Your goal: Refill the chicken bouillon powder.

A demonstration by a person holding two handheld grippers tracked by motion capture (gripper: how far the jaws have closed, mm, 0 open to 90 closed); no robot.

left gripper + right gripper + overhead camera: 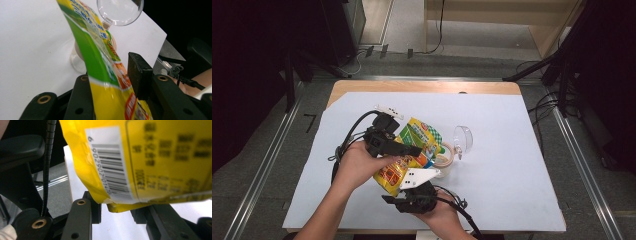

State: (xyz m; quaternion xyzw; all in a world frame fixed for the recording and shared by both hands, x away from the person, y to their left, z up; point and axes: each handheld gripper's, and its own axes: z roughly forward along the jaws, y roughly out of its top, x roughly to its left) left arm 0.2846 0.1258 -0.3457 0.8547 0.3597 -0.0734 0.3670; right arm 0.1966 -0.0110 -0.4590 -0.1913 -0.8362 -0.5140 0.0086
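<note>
A yellow and green snack bag (412,150) is tilted up over the middle of the white sheet. My right gripper (404,196) comes in from the near edge and is shut on the bag's yellow lower corner (117,202), just under the barcode. My left gripper (408,149) reaches over the bag from the left. The bag (105,75) runs edge-on between its two jaws, which stand apart and loose around it, so this gripper is open.
A clear cup with a round hinged lid (463,138) stands just right of the bag, its lid (117,11) flipped open. A white sheet (512,190) covers the wooden table (422,86). Cables trail from both grippers toward the near edge.
</note>
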